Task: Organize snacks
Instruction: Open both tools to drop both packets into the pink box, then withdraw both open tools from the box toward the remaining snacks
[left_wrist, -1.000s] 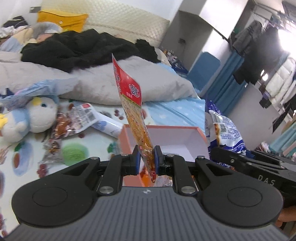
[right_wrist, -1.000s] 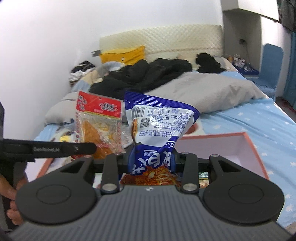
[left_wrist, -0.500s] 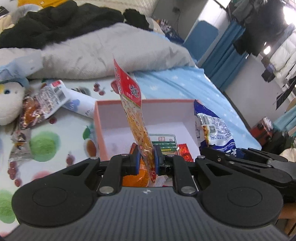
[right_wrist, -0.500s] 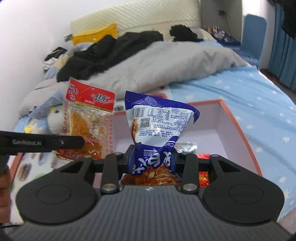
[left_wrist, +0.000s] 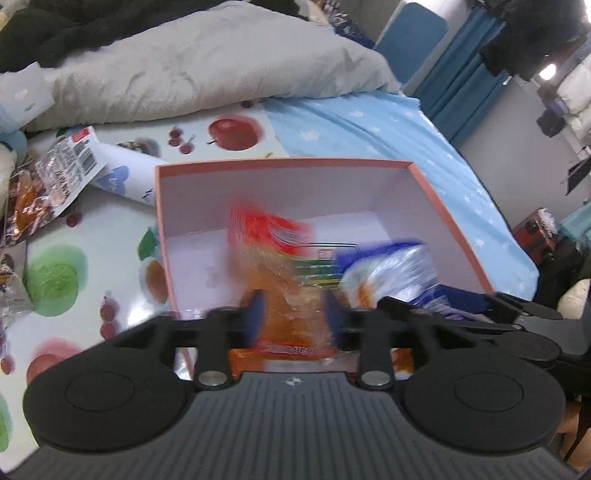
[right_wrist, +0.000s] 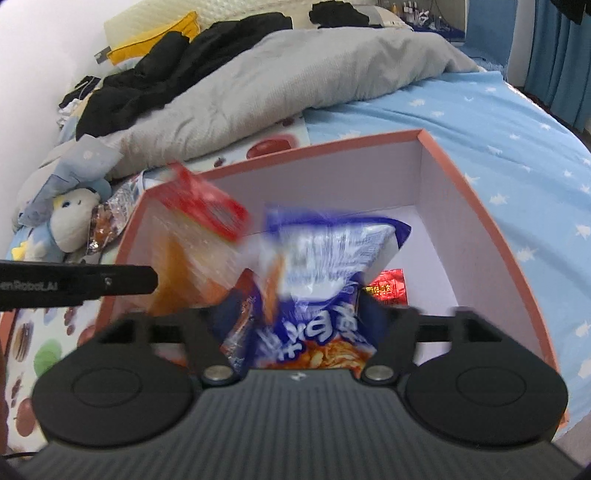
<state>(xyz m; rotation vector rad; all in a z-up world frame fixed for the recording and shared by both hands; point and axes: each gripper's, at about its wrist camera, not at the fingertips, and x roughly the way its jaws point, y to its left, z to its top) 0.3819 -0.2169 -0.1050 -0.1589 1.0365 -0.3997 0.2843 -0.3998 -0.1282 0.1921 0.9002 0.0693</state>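
Two packets are dropping at once here: the left tool (left_wrist: 291, 314) is spread wide with the red-topped orange snack (left_wrist: 271, 258) blurring loose between its fingers, and the right tool (right_wrist: 297, 314) is gaping around the blue chip bag (right_wrist: 325, 266), not really pinching it. Both are sitting low centre of the frame, over the pink box (left_wrist: 443, 206) on the bed. My worry: they're falling side by side, so one could be bumping the other and flopping against the box's rim. Both tools are tilting down into the box, nearly level with each other.
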